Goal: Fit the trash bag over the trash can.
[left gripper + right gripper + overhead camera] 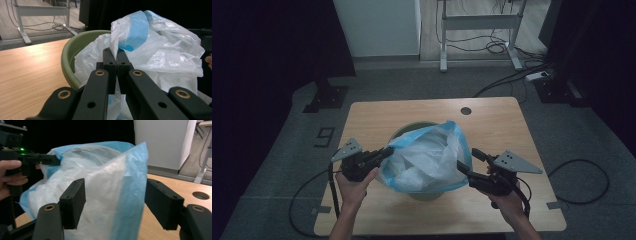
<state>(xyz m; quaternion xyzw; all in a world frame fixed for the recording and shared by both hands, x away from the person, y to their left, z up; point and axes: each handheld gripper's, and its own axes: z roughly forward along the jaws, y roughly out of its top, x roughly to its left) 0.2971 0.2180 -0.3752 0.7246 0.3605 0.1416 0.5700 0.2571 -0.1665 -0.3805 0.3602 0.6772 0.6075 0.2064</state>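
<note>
A white plastic bag with a blue rim (427, 157) sits in a green round bin (412, 129) on the wooden table (492, 120). My left gripper (387, 151) is at the bag's left edge. In the left gripper view its jaws (113, 53) are shut on a fold of the bag (162, 50) above the bin's rim (68, 53). My right gripper (468, 160) is at the bag's right side, open. Its jaws (116, 195) stand wide on either side of the blue edge of the bag (100, 170) without pressing it. The left gripper (53, 159) shows beyond.
A round cable hole (466, 110) lies near the table's far edge. Bare wood stretches behind and to both sides of the bin. A white desk frame (479, 22) and floor cables (512, 75) lie beyond the table.
</note>
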